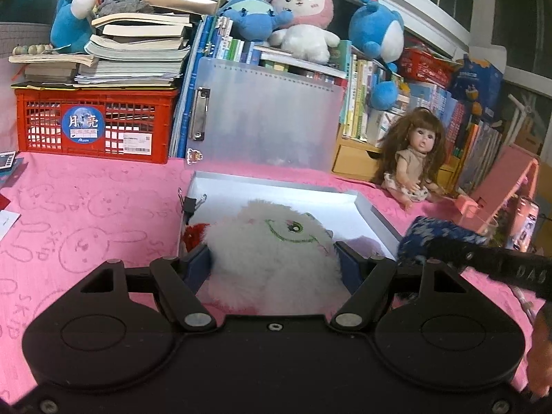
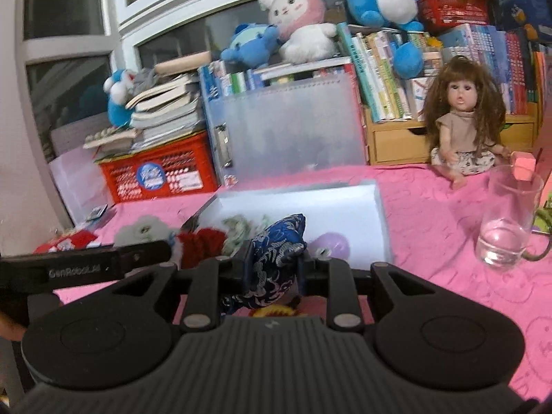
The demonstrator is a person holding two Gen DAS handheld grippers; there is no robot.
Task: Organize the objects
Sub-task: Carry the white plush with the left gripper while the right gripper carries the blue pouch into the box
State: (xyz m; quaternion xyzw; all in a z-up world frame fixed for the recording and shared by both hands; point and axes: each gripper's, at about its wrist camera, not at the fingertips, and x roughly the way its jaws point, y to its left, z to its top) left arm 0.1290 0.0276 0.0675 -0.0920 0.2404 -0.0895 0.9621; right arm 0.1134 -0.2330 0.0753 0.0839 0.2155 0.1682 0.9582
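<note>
You were partway through the tidy-up. Your left gripper [image 1: 274,258] had its jaws spread wide and pressed on both sides of the fluffy white toy [image 1: 272,241], which sat at the near edge of the white box [image 1: 374,212]. Your right gripper [image 2: 272,269] had its jaws squeezed in close on the blue pouch [image 2: 276,252] with silver patterns, just in front of the white box. I think both were on their way into the box, but neither was dropped in yet.

Some things looked put away already. A purple ball [image 2: 329,246], a red fuzzy thing [image 2: 201,243] and a green-and-white bit [image 2: 238,231] lay inside the box or at its near edge; I could not tell which. A grey fuzzy toy [image 2: 143,231] and a red-and-white thing [image 2: 67,241] were left on the pink counter [image 1: 86,207], to the left of the box, so those may be next.

The glass [image 2: 507,214] stood well to the right of the box, and the doll [image 2: 462,117] sat behind it.

For words: your left gripper's arm read "GenRobot.AI" in the right wrist view. The red crate [image 1: 93,124], behind the box to the left, had a round blue sticker with the Chinese letters "月亮". The book spines were too small to read.
</note>
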